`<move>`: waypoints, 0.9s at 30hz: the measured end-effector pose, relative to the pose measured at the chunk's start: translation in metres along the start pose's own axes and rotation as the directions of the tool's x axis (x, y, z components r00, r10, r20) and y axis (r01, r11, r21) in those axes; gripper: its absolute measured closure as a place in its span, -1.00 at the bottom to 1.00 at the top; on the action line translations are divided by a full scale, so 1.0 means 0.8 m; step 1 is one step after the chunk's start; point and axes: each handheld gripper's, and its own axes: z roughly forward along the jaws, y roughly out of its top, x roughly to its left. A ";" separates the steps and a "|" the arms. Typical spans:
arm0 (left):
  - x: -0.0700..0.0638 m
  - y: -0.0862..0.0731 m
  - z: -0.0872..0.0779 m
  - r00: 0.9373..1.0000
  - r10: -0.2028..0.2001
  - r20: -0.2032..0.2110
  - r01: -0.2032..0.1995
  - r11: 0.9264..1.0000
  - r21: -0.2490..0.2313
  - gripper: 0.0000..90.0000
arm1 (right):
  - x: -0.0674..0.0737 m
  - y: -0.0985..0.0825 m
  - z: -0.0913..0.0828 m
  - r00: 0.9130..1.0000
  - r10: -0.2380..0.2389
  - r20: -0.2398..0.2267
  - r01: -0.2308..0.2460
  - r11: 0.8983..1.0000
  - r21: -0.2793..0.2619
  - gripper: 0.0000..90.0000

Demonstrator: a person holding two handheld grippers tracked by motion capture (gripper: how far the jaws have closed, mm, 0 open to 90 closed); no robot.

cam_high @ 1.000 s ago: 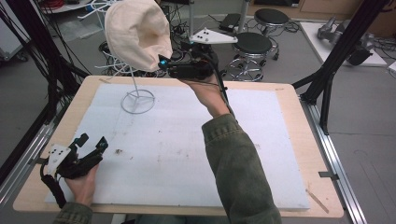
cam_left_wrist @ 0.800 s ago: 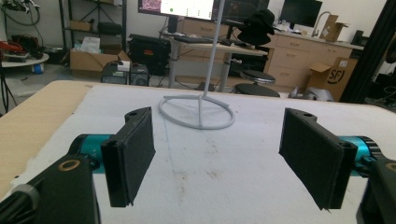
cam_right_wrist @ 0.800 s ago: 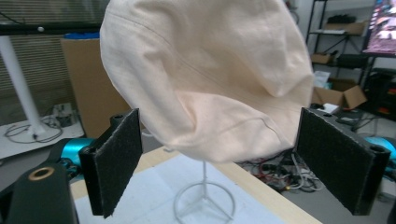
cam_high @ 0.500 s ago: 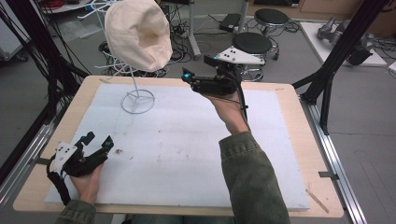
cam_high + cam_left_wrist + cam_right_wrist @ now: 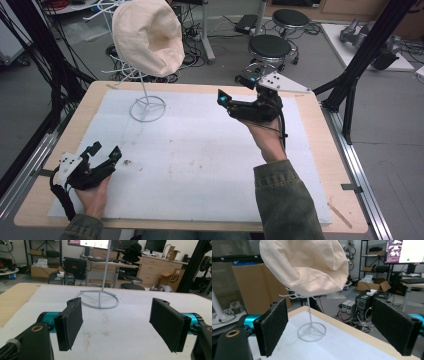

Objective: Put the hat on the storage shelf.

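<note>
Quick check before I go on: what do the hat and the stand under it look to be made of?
The hat looks like soft cream cotton or canvas, matte, with a stitched seam and slack folds. The stand looks like thin white-coated metal wire, judging by its slim upright rod and smooth ring base, though painted plastic cannot be ruled out.

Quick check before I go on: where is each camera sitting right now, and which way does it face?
High view: above the near edge, looking forward and down at the hat on its stand; both forearms show.
Left gripper view: low over the table, facing the stand; own open jaws.
Right gripper view: raised, facing the hat; own open jaws.
All three share the stand.
</note>
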 end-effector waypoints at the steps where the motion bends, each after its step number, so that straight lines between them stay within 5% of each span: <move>1: 0.000 0.000 0.000 1.000 -0.001 0.001 0.001 1.000 0.000 -0.41 | -0.001 -0.002 -0.005 1.000 -0.005 0.003 0.005 1.000 0.001 -0.71; 8: 0.000 0.000 -0.001 1.000 -0.003 0.000 0.003 1.000 0.002 -0.41 | -0.004 -0.017 -0.033 1.000 -0.003 0.029 0.003 1.000 0.007 -0.73; 13: 0.000 0.000 -0.001 1.000 -0.002 0.000 0.002 1.000 0.002 -0.41 | -0.005 -0.049 -0.062 0.999 -0.002 0.046 0.001 1.000 0.013 -0.74; 22: -0.003 -0.001 0.000 1.000 0.000 0.005 0.000 1.000 0.006 -0.41 | -0.014 -0.091 -0.093 0.980 0.001 0.198 -0.011 0.999 0.046 -0.75; 27: -0.002 -0.001 -0.001 1.000 -0.001 0.003 0.001 1.000 0.006 -0.41 | -0.017 -0.113 -0.103 0.977 0.015 0.211 -0.029 0.998 0.063 -0.74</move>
